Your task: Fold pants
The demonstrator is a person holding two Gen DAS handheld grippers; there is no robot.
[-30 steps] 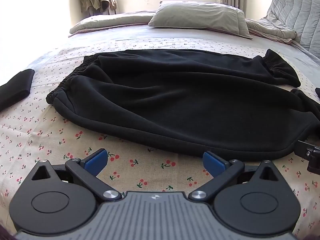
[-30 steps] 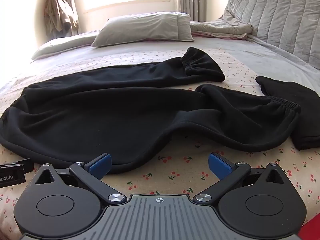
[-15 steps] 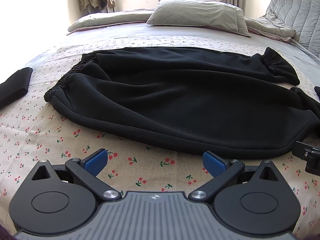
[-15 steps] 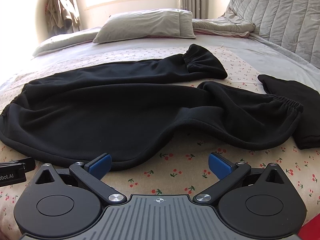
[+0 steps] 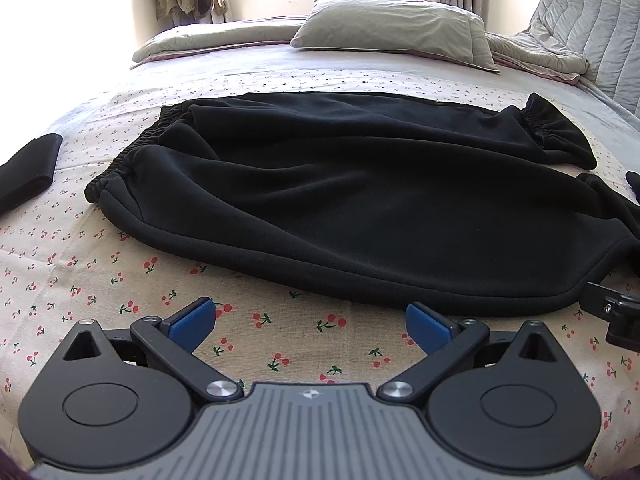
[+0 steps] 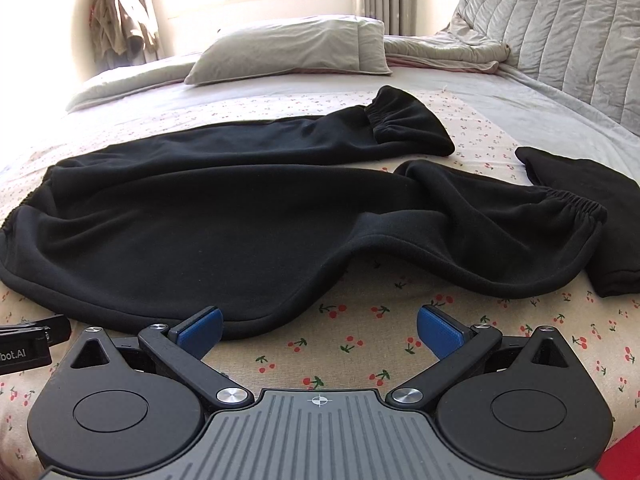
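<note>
Black sweatpants (image 5: 352,196) lie spread on the cherry-print bedsheet, waistband at the left, leg cuffs at the right. In the right wrist view the pants (image 6: 224,216) show both legs, the near cuff (image 6: 576,216) and the far cuff (image 6: 400,120). My left gripper (image 5: 310,322) is open and empty, just short of the pants' near edge. My right gripper (image 6: 318,326) is open and empty, its left pad (image 6: 200,328) at the pants' near hem.
A folded black garment (image 5: 28,168) lies at the left, another black garment (image 6: 600,208) at the right beside the near cuff. Grey pillow (image 5: 392,24) and quilt (image 6: 452,52) lie at the far side. The cherry-print sheet (image 6: 360,344) is bare near the grippers.
Both grippers have drawn slightly nearer and lower toward the pants' near edge. The pants have not moved. Both jaws stay open.
</note>
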